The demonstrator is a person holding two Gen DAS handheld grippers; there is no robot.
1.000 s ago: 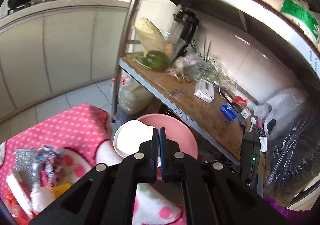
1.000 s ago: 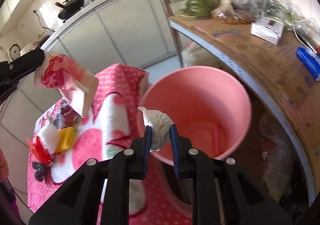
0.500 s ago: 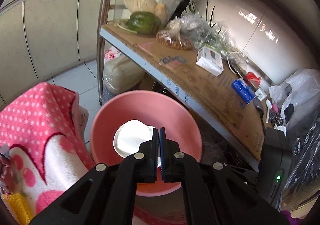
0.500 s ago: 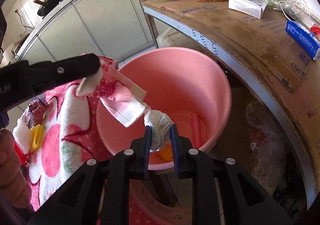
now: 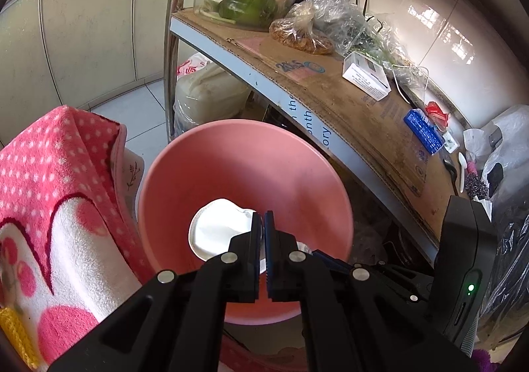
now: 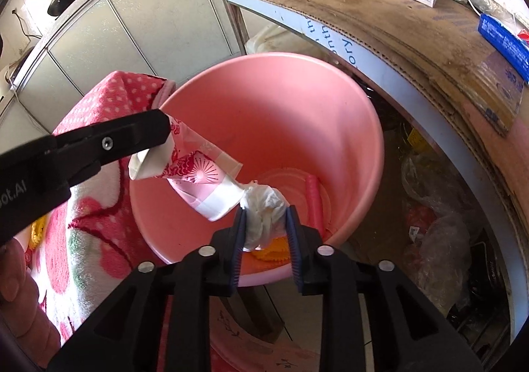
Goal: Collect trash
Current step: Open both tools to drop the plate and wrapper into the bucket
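Observation:
A pink bucket point(image 5: 244, 153) point(image 6: 330, 101) stands on the floor below a shelf. My left gripper point(image 5: 264, 218) is shut on a paper cup point(image 5: 215, 231) with a white inside and holds it over the bucket's mouth. In the right wrist view the cup point(image 6: 195, 177) shows its pink and red print and hangs from the left gripper point(image 6: 165, 137). My right gripper point(image 6: 266, 216) is shut on a crumpled white tissue point(image 6: 264, 210), also above the bucket. A pink stick point(image 6: 314, 203) and a yellow scrap point(image 6: 271, 249) lie at the bucket's bottom.
A pink dotted towel point(image 5: 49, 200) covers the surface to the left, with a yellow item point(image 6: 36, 229) on it. A metal shelf point(image 5: 330, 87) lined with cardboard holds a green pepper point(image 5: 248, 6), bagged food, a white box point(image 5: 363, 74) and small packets. Bags lie under the shelf.
Both grippers have moved forward from the towel side and now hold their loads over the bucket's opening. The cup and tissue now hang close together.

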